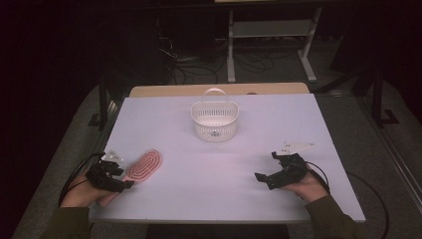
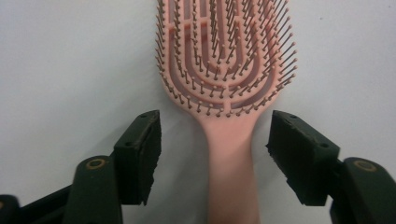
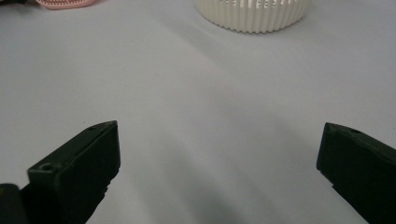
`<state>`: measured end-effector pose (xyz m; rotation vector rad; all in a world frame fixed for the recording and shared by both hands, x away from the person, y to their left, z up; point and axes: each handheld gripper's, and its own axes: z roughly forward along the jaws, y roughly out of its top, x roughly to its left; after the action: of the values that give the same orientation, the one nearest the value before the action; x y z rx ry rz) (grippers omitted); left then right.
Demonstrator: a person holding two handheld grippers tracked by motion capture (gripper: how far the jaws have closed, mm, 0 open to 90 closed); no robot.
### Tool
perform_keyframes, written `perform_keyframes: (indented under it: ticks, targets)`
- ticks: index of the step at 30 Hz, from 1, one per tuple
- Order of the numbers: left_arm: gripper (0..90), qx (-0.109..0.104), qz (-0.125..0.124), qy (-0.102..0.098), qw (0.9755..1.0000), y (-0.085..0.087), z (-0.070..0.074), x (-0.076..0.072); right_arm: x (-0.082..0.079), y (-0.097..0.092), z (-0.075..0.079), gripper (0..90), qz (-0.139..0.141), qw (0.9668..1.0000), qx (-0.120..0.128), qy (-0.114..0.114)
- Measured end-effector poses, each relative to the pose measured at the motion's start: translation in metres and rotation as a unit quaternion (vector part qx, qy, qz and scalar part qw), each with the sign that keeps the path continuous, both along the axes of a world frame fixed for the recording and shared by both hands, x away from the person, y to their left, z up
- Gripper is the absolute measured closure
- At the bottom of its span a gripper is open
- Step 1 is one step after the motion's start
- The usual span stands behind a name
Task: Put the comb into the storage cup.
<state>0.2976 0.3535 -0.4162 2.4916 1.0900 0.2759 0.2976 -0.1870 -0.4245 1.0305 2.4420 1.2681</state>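
From the high view, the left hand-held gripper (image 1: 121, 178) rests at the near left edge of the pale lilac surface (image 1: 219, 164), its jaws set either side of the handle of a pink plastic paddle hairbrush with rows of bristles (image 1: 144, 167), whose head reaches out ahead of it and to its right. The right hand-held gripper (image 1: 263, 172) sits well apart near the right edge, jaws spread and holding nothing. A white perforated plastic basket with a loop handle (image 1: 215, 121) stands far ahead of both, between them. In the left gripper view, the left hand-held gripper (image 2: 215, 154) straddles the hairbrush (image 2: 229, 84): the handle runs up between the two black pads with a clear gap on each side, so the pads do not press on it, and the bristled head lies just beyond the jaw tips, bristles up. In the right gripper view, the right hand-held gripper (image 3: 219, 163) stands wide open over bare surface (image 3: 196, 93), with the basket (image 3: 254, 14) far ahead and slightly right, and an edge of the hairbrush (image 3: 65, 3) far ahead to its left.
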Motion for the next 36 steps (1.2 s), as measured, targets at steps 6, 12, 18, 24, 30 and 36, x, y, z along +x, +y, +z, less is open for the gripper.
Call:
perform_keyframes:
  ticks: [6, 12, 18, 24, 30, 36]
  targets:
    - [44.6, -0.008, -0.001, 0.009, 0.9999, -0.0002, -0.0006, 0.0009, 0.0, 0.0003, -0.0001, 0.0, 0.0, 1.0, 0.0, 0.0]
    - [50.1, -0.009, -0.002, 0.017, 0.9998, -0.0005, -0.0016, 0.0018, 0.0, 0.0002, 0.0, 0.0, 0.0, 1.0, 0.0, 0.0]
    - [55.0, -0.004, 0.001, 0.023, 0.9997, -0.0013, -0.0027, 0.0028, -0.0001, 0.0002, 0.0001, 0.0, 0.0, 1.0, 0.0, 0.0]
    - [57.5, 0.007, 0.005, 0.023, 0.9997, -0.0038, -0.0027, 0.003, -0.0001, 0.0003, 0.0, 0.0, 0.0, 1.0, 0.0, 0.0]
    - [63.3, 0.012, 0.016, 0.026, 0.9995, -0.0048, -0.0023, 0.0044, -0.0004, 0.0009, -0.0001, 0.0, 0.001, 1.0, -0.001, 0.0]
    - [66.9, 0.015, 0.021, 0.028, 0.9993, -0.0055, -0.0022, 0.0056, -0.0004, 0.0015, -0.0005, 0.0, 0.001, 1.0, -0.002, 0.001]
